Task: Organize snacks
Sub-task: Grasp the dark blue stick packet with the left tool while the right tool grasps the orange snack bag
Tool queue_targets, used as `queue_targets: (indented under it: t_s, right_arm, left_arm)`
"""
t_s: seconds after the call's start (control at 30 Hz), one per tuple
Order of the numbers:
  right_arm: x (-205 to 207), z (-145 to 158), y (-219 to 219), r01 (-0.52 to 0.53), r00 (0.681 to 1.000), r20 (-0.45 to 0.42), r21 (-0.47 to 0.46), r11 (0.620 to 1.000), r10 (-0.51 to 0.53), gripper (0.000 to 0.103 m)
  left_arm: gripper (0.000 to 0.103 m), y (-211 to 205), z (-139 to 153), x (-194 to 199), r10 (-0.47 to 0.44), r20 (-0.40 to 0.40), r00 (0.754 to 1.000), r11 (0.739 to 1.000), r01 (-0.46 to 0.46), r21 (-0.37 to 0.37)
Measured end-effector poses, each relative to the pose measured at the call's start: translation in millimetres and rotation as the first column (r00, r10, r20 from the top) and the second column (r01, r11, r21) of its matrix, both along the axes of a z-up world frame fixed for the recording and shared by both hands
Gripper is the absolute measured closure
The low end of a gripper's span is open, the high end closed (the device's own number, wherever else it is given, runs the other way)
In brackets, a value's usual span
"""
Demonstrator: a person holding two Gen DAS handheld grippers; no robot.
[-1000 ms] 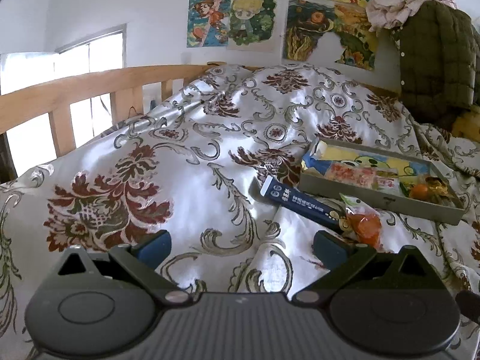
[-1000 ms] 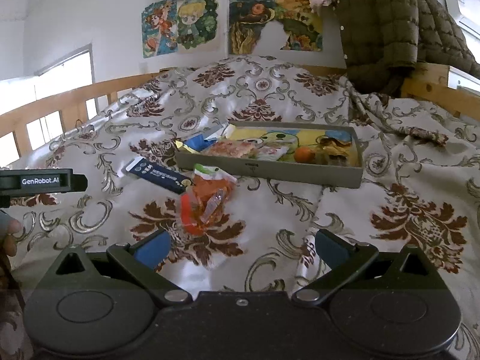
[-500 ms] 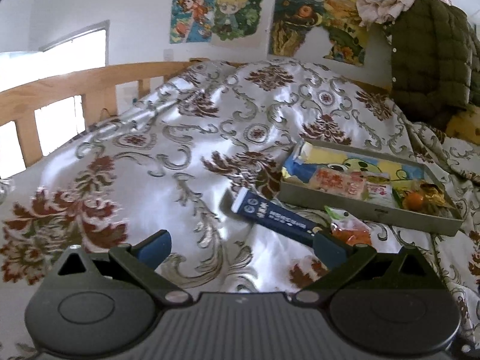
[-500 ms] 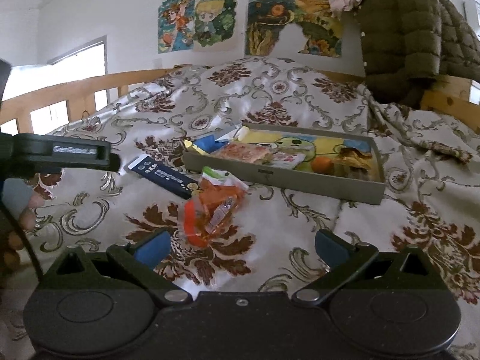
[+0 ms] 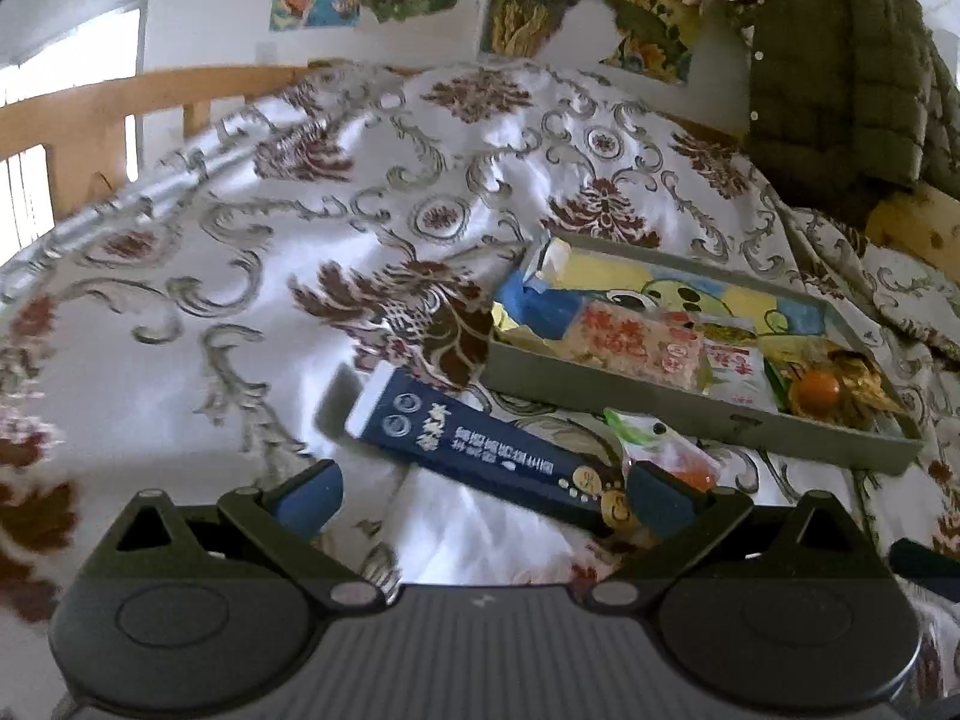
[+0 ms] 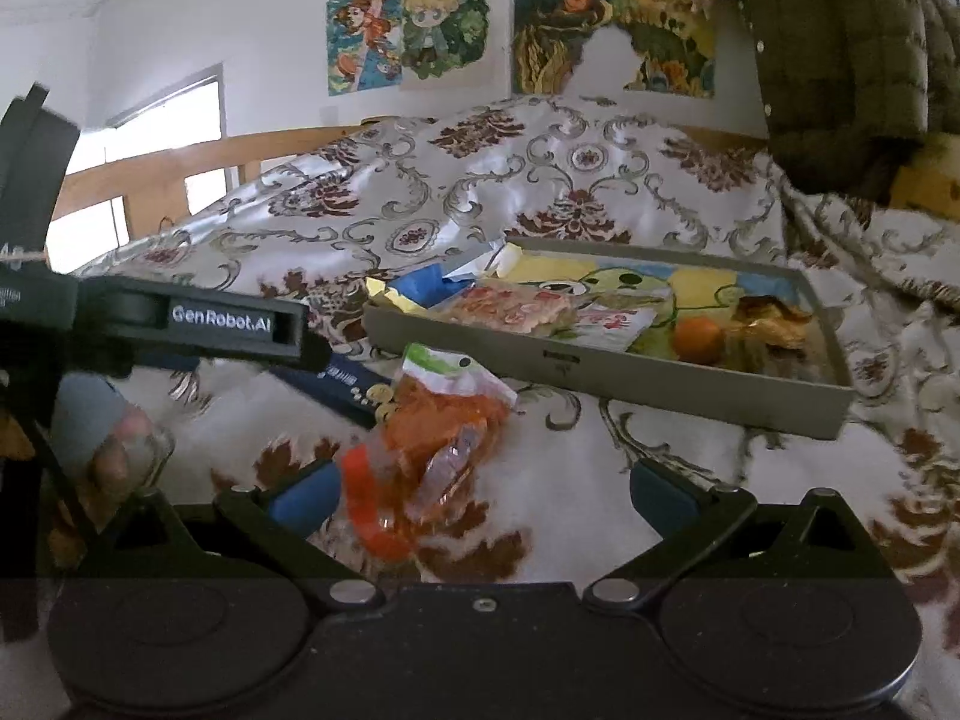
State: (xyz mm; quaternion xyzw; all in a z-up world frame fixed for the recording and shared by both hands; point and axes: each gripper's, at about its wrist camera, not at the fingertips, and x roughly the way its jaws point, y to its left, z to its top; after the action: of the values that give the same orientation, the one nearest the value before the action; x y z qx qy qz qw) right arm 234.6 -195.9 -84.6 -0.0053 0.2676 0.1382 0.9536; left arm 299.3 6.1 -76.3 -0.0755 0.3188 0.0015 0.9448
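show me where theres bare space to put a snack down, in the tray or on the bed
In the tray, the back strip over the frog picture is bare; its front row is packed with packets and an orange. On the bedspread, the wide stretch left of the blue box is free. Crowded: the gap before the tray, where the blue box and orange bag lie.

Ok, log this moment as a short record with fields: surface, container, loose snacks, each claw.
surface: floral satin bedspread
container: shallow grey rectangular tray, holding wrapped snacks and a small orange fruit
loose snacks: long navy blue box and clear bag of orange snacks, both on the bedspread in front of the tray
left claw: open, above the navy box
right claw: open, empty, at the orange bag
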Motion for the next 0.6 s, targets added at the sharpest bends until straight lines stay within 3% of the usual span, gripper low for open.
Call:
queue_targets:
  t_s: [0.23,0.6]
  right_arm:
    - [36.0,-13.1,6.0,-0.053,0.998,-0.034,0.059,0.997,0.055,0.001]
    - [64.4,-24.2,14.8,-0.053,0.996,-0.071,0.124,0.991,0.062,0.002]
  left_arm:
    - [0.0,17.7,-19.1,30.4,0.023,-0.037,0.999,0.99,-0.028,-0.136]
    - [0.0,13.5,-29.3,52.9,0.032,-0.03,0.999,0.992,-0.036,-0.117]
